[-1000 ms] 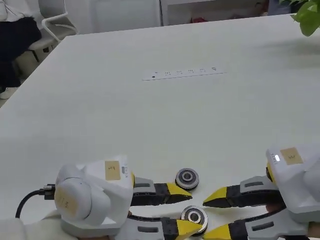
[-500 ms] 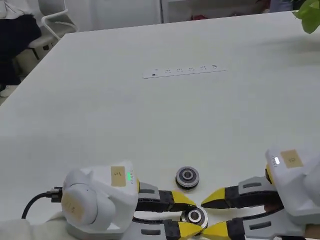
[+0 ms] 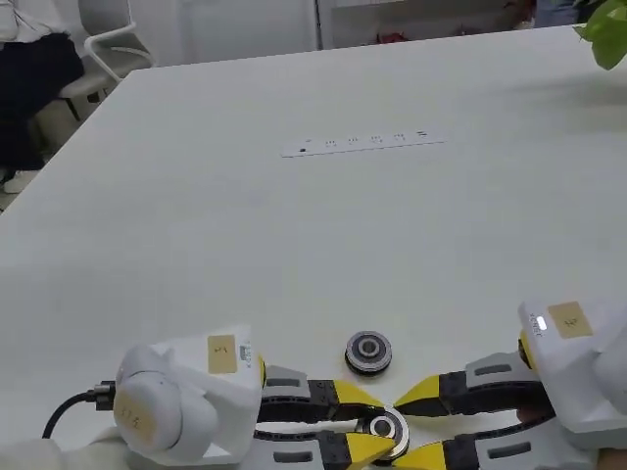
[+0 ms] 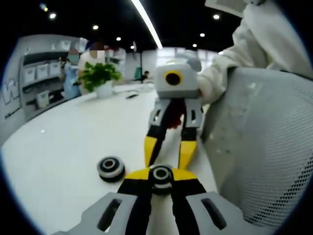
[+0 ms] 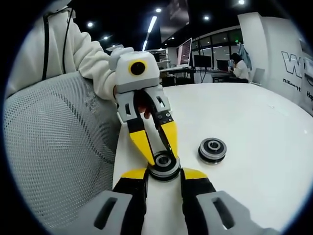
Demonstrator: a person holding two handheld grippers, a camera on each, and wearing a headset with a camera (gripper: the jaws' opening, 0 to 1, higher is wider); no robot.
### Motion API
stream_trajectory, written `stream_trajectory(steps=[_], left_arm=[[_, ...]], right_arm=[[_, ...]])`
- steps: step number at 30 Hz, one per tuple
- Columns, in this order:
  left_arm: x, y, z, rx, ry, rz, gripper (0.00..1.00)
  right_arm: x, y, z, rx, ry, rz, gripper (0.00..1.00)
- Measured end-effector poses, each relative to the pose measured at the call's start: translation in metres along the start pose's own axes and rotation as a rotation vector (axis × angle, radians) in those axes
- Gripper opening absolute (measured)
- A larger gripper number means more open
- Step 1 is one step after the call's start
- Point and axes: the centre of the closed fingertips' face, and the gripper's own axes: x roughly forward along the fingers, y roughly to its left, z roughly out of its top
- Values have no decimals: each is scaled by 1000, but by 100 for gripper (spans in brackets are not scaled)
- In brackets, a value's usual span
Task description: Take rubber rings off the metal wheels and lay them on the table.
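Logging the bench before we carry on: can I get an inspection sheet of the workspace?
Surface: white table, no marks seen.
Job's things: near wheel sits between both grippers' tips, black ring on; far wheel lies free beside it, ring on.
Clutter: nothing seen.
Grippers: left gripper shut on the near wheel; right gripper jaws flank the same wheel, contact unclear.
Cables: black cable runs from the left gripper's rear.
Surroundings: socket strip set in the table, plant, chair.
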Motion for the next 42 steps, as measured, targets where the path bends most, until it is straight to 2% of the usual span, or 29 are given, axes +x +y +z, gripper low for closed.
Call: stream_trajectory(steps=[19, 21, 22, 24, 34, 42], left_arm=[[-2, 1, -2, 11, 7, -1, 15], [-2, 1, -1, 13, 8, 0, 15], [-2, 1, -1, 14, 8, 0, 15], [-2, 1, -1, 13, 7, 1, 15], [-2, 2, -2, 10, 2, 3, 15], [-2, 2, -2, 10, -1, 7, 15]], right_arm=[[-4, 1, -5, 1, 30, 0, 17], [-4, 0, -7, -6, 42, -5, 14], [-5, -2, -11, -21, 64, -15, 10], [-5, -1, -10, 23, 51, -8, 7], [-5, -2, -10, -35, 79, -26, 4], [-4, -5, -10, -41, 120, -60, 2]])
